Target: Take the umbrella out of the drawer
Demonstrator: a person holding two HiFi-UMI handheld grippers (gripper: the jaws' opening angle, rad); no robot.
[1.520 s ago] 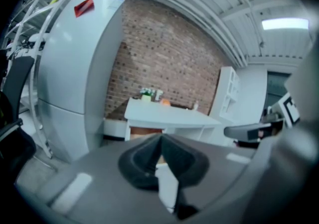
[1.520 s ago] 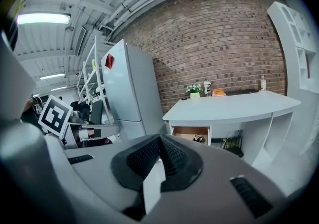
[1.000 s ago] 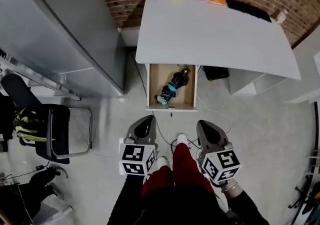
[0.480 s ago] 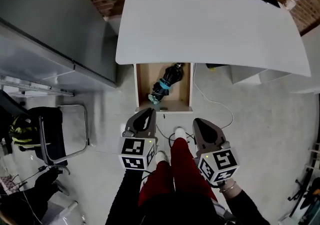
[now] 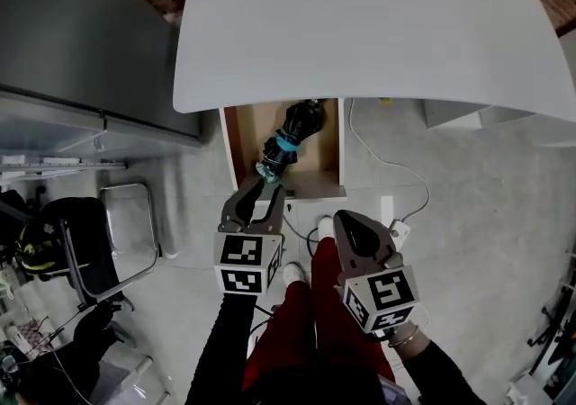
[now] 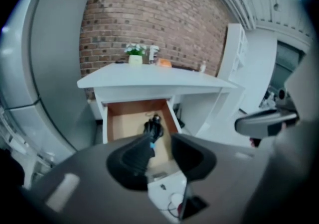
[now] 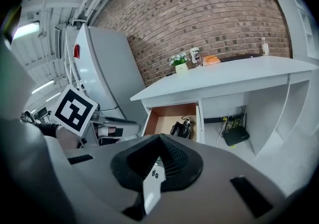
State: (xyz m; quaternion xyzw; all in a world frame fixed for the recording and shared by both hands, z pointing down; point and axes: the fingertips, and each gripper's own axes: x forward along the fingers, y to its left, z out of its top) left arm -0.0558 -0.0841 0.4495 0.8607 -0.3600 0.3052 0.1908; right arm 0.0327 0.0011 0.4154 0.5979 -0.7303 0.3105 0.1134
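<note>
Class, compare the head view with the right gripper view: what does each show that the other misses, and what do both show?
Only the head view shows the black chair and the person's red trousers. Only the right gripper view shows the flower pot and cup on the white desk, and the black box under it. Both show that desk and the open drawer with the umbrella inside.

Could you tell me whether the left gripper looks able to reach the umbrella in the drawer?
Probably yes: the drawer stands open, the folded umbrella lies uncovered in it, and the left gripper, its jaws just opening with nothing between them, hovers at the drawer's front edge.
</note>
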